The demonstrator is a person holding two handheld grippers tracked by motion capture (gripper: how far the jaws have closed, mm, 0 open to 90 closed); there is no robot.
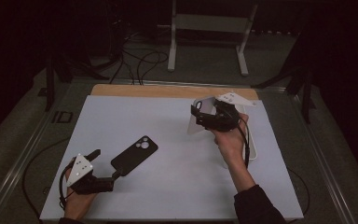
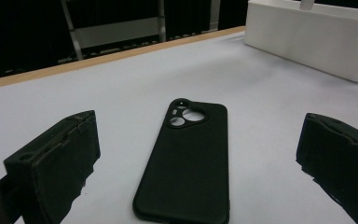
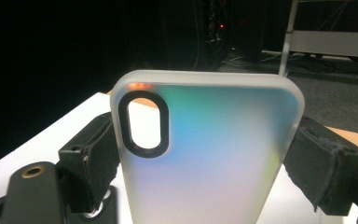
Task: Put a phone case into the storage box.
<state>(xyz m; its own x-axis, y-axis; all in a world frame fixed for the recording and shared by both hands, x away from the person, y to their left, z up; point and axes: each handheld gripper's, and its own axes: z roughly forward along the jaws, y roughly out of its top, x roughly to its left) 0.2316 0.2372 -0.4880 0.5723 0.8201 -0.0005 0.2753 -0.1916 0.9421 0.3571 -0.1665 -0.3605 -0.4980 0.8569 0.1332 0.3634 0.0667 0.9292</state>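
Observation:
A black phone case [image 1: 135,155] lies back-up on the white mat, its camera cutout pointing away from me. My left gripper [image 1: 106,163] rests low at its near end, open, with a jaw on either side of the case [image 2: 186,163] and not touching it. My right gripper [image 1: 199,117] is raised above the mat's right half and is shut on a frosted translucent phone case [image 1: 205,105]. In the right gripper view this case [image 3: 205,154] stands upright between the jaws, with an oval black-rimmed camera hole at its upper left.
A white bin [image 1: 253,151] sits on the mat [image 1: 168,196] to the right, partly behind my right hand, and appears far right in the left gripper view [image 2: 317,42]. A wooden table edge [image 1: 168,90] runs along the back. Cables [image 1: 140,60] and a white stand [image 1: 205,23] are on the floor beyond.

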